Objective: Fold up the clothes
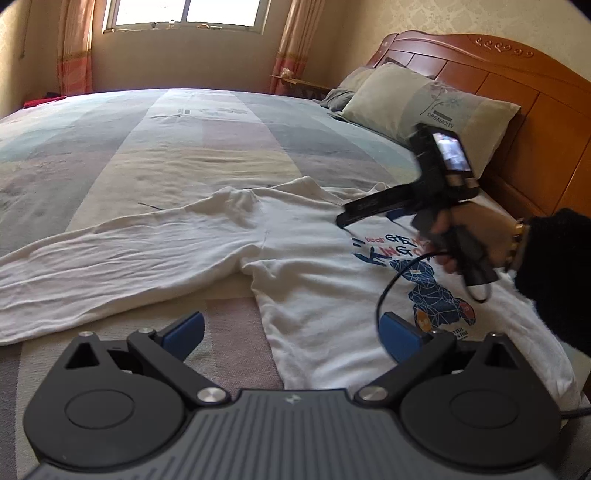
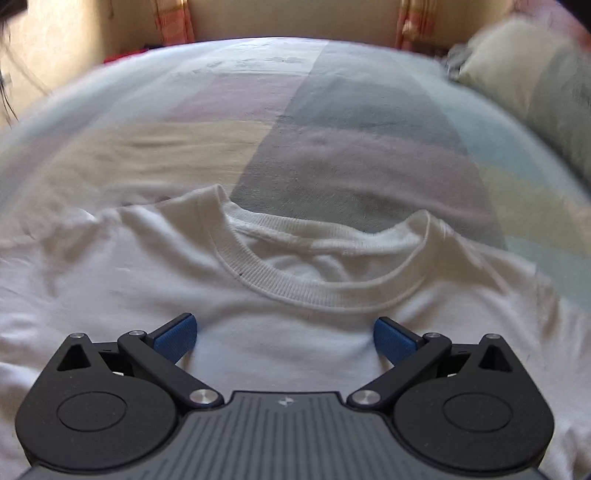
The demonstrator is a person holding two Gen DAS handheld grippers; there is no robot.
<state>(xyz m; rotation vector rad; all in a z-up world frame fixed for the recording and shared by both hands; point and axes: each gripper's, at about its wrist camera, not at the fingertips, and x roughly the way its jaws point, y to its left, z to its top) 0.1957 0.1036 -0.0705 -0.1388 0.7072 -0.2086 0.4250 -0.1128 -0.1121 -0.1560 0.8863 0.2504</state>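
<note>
A white long-sleeved shirt [image 1: 306, 266] with a blue printed figure lies face up on the bed. One sleeve [image 1: 110, 266] stretches out to the left. My left gripper [image 1: 291, 332] is open above the shirt's lower left side, with nothing between its blue pads. In the left wrist view the right gripper [image 1: 345, 218] is held by a hand in a dark sleeve above the shirt's chest. The right wrist view shows the ribbed collar [image 2: 325, 280] just ahead of my right gripper [image 2: 284, 338], which is open over the chest cloth. That view is blurred.
The bed has a striped pastel sheet [image 1: 184, 155]. Pillows [image 1: 424, 99] rest against a wooden headboard [image 1: 517, 85] at the right. A window [image 1: 184, 14] with curtains is at the far wall. A black cable [image 1: 391, 288] hangs from the right gripper.
</note>
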